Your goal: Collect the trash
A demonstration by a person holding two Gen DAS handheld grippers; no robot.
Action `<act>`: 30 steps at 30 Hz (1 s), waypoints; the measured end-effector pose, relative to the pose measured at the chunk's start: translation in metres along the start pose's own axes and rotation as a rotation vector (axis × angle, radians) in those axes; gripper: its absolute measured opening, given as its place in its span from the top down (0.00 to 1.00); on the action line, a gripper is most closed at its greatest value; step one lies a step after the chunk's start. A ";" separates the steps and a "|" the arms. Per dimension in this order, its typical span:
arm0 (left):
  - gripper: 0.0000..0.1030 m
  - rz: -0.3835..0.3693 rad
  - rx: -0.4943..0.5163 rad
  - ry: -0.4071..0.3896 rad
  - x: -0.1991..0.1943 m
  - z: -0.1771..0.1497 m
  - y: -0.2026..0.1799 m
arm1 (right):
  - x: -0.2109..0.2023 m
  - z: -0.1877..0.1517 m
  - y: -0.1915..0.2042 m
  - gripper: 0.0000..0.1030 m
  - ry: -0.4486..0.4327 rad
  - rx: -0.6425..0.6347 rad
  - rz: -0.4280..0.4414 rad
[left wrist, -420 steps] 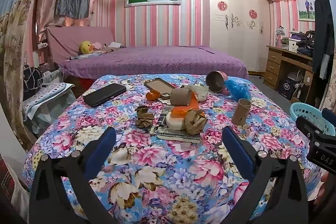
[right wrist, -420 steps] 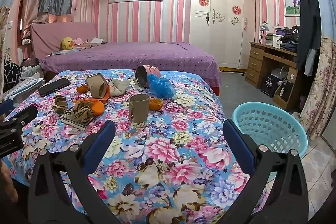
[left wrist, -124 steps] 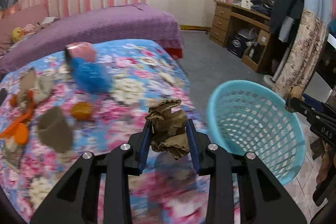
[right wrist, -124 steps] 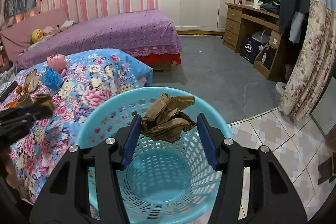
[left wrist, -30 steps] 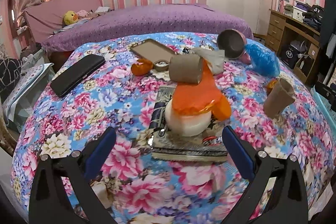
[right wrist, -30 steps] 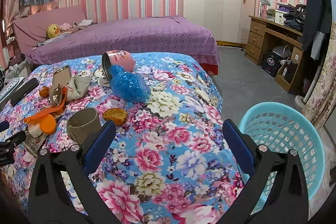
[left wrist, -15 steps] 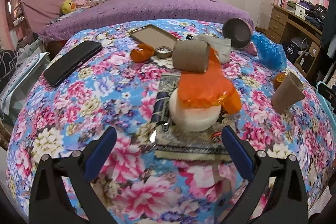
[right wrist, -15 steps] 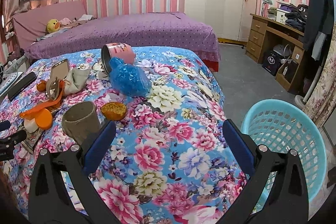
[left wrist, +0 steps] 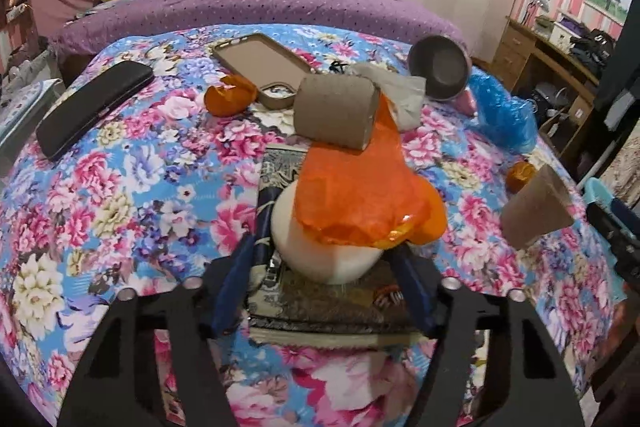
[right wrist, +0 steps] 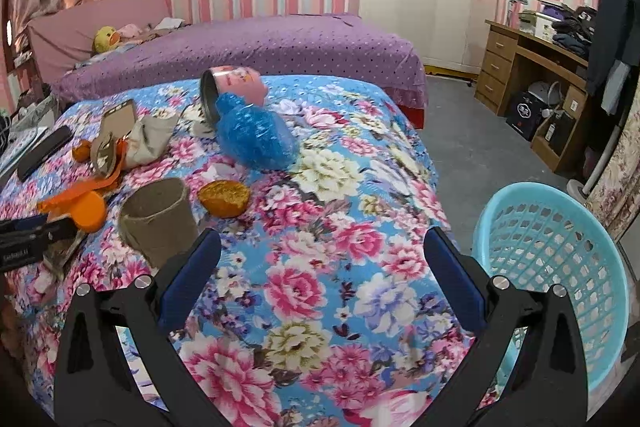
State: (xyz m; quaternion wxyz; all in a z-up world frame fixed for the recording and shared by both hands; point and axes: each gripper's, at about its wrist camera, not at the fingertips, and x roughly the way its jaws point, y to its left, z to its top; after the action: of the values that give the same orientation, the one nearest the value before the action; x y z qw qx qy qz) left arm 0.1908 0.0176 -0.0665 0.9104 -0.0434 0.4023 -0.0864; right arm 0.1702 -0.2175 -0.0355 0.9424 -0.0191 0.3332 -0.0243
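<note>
A round white lump (left wrist: 326, 253) with a crinkly orange plastic bag (left wrist: 360, 195) draped over it sits on a dark patterned book (left wrist: 320, 303) on the flowery bedspread (left wrist: 120, 179). The left gripper (left wrist: 324, 283) is closing its blue fingers (left wrist: 236, 279) around the lump; whether they touch it is unclear. Only the left view shows this close up. Only the right view shows the whole round blue plastic basket (right wrist: 560, 267) on the floor beside the bed. The right gripper (right wrist: 320, 287) hangs spread wide, with nothing in it.
</note>
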 end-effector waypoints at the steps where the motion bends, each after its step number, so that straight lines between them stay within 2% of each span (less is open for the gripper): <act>1: 0.44 -0.015 0.000 -0.006 -0.002 0.000 0.000 | 0.000 0.000 0.003 0.04 0.001 -0.013 0.002; 3: 0.47 -0.033 -0.004 -0.017 -0.008 -0.001 0.002 | -0.001 0.000 0.009 0.04 0.000 -0.030 0.011; 5: 0.57 -0.013 0.015 -0.026 -0.014 -0.003 0.002 | -0.002 0.000 0.014 0.04 0.001 -0.036 0.031; 6: 0.71 0.006 0.030 -0.033 -0.018 -0.004 0.003 | -0.002 0.000 0.016 0.04 0.003 -0.040 0.039; 7: 0.78 0.019 0.037 -0.036 -0.021 -0.005 0.004 | -0.002 0.000 0.018 0.04 0.006 -0.046 0.047; 11: 0.78 0.013 0.014 -0.017 -0.025 -0.009 0.018 | -0.001 -0.002 0.028 0.04 0.011 -0.079 0.058; 14: 0.77 0.020 -0.022 -0.002 -0.020 -0.008 0.025 | 0.000 -0.003 0.032 0.04 0.011 -0.101 0.052; 15: 0.71 0.017 -0.029 0.000 -0.019 -0.008 0.025 | 0.000 -0.003 0.033 0.04 0.010 -0.105 0.052; 17: 0.49 0.023 -0.029 -0.008 -0.019 -0.007 0.022 | 0.001 -0.004 0.033 0.04 0.009 -0.106 0.053; 18: 0.34 0.040 -0.014 -0.021 -0.019 -0.006 0.019 | 0.001 -0.004 0.032 0.04 0.011 -0.104 0.052; 22: 0.31 0.069 0.036 -0.039 -0.015 -0.001 0.005 | 0.004 -0.004 0.027 0.04 0.022 -0.079 0.060; 30: 0.31 0.038 -0.007 -0.014 0.007 0.012 -0.004 | 0.005 -0.002 0.020 0.04 0.024 -0.053 0.072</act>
State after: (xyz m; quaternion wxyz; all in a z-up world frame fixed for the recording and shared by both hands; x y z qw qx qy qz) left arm 0.2036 0.0122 -0.0631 0.9144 -0.0395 0.3972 -0.0671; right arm 0.1735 -0.1978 -0.0418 0.9377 -0.0318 0.3454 0.0186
